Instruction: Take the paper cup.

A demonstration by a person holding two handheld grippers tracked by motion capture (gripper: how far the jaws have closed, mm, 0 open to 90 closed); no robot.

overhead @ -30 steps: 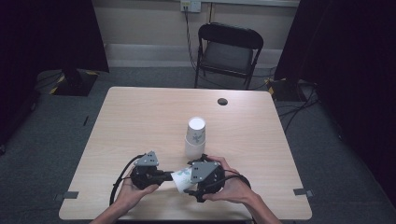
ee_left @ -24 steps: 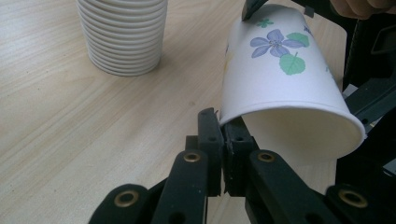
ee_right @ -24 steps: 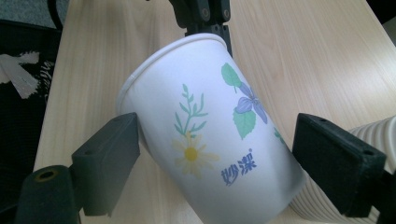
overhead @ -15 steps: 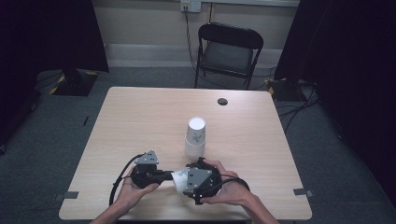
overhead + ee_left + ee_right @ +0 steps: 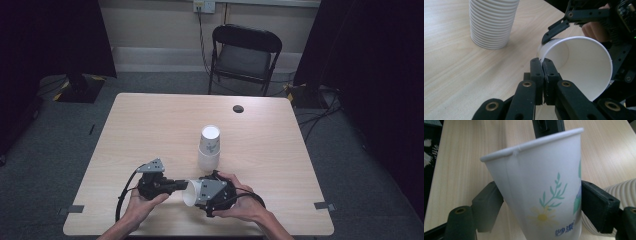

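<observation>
A white paper cup (image 5: 191, 192) with a flower print (image 5: 541, 190) lies on its side, held just above the table's front edge. My left gripper (image 5: 182, 186) is shut on its rim, the two jaws pinching the cup wall (image 5: 543, 65). My right gripper (image 5: 198, 193) straddles the cup body from the other side. Its jaws have just been closing, and both pads (image 5: 490, 205) now press on the cup's sides. In the left gripper view the open mouth of the cup (image 5: 579, 65) faces the camera, with a finger (image 5: 556, 27) of the right gripper against its outside.
A tall stack of upturned paper cups (image 5: 209, 149) stands mid-table, just beyond the grippers (image 5: 491, 22). A small black disc (image 5: 238, 108) lies near the far edge of the wooden table (image 5: 150, 130). A black folding chair (image 5: 242, 55) stands behind it.
The right gripper's jaws have drawn in onto the cup body. Both hands have stayed almost where they were, and the left gripper has kept its pinch on the rim.
</observation>
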